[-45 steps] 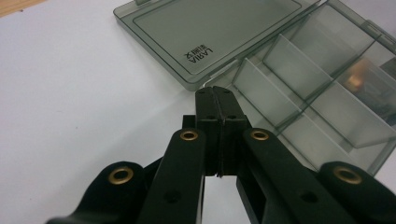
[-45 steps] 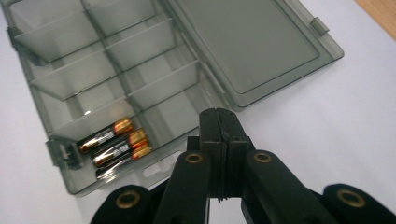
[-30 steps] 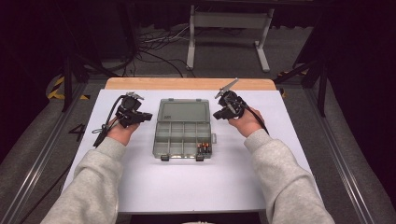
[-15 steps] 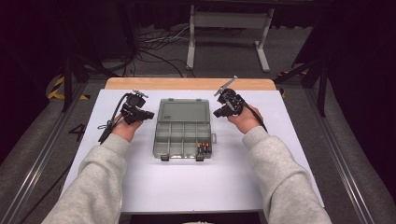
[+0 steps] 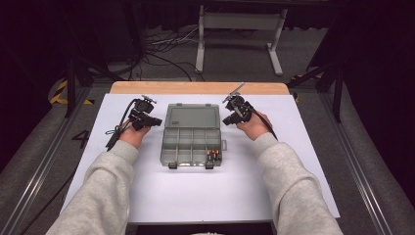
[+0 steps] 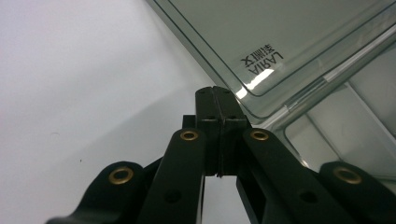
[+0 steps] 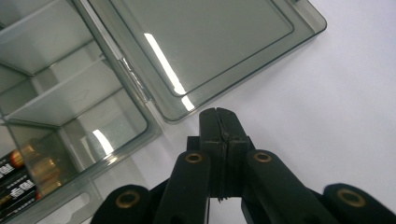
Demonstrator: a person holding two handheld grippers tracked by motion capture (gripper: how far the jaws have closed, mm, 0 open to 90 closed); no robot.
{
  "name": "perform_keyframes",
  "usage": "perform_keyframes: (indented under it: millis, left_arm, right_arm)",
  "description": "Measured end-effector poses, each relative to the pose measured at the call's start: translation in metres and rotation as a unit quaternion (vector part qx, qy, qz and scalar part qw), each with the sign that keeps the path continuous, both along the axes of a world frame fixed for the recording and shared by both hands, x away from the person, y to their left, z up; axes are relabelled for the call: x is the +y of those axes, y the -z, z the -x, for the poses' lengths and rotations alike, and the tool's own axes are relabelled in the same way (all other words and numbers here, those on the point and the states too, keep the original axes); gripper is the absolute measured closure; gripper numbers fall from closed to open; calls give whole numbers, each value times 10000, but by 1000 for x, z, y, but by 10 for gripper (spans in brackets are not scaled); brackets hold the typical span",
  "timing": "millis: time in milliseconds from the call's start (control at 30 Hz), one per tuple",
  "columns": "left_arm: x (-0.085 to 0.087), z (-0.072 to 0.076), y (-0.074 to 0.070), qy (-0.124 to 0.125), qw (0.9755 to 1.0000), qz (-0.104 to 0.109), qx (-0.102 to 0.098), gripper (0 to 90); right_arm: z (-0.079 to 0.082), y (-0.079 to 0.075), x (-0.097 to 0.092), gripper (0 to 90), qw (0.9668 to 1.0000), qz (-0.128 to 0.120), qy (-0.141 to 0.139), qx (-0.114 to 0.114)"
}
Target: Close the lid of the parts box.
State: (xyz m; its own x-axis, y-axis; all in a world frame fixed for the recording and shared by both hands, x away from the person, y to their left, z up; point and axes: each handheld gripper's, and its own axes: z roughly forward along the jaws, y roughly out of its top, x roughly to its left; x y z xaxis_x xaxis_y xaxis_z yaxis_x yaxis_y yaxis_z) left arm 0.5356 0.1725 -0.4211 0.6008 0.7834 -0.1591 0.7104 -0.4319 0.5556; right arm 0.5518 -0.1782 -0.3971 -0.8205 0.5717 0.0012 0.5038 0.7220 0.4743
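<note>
A smoky clear plastic compartment box (image 5: 191, 147) lies open in the middle of the white table, its lid (image 5: 191, 117) folded flat at the far side. Batteries (image 5: 213, 155) fill the near right compartment, and they also appear as batteries (image 7: 18, 182) in the right gripper view. My left gripper (image 5: 157, 121) is shut and empty beside the lid's left edge; its tip (image 6: 214, 91) sits just short of the lid (image 6: 280, 37) near the hinge. My right gripper (image 5: 226, 120) is also shut and empty, its tip (image 7: 218, 112) close to the lid's (image 7: 196, 42) right edge.
The white table top (image 5: 205, 196) has bare room in front of the box and on both sides. A wooden strip (image 5: 195, 88) runs along the far edge. Beyond it are a dark floor with cables (image 5: 161, 49) and a white stand (image 5: 240, 29).
Both hands have sunk a little toward the table, bringing the shut grippers closer to the lid's two sides. The box has not moved.
</note>
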Motion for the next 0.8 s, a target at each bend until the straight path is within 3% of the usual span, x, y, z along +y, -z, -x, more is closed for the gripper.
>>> perform_keyframes:
  millis: [467,800]
  left_arm:
    - [4,-11,12,-75,9999,118,72,896]
    - [4,-15,20,-38,9999,57,147,897]
  right_arm:
    - [-10,15,0,900,9999,14,64,83]
    - [-15,24,0,900,9999,27,63,148]
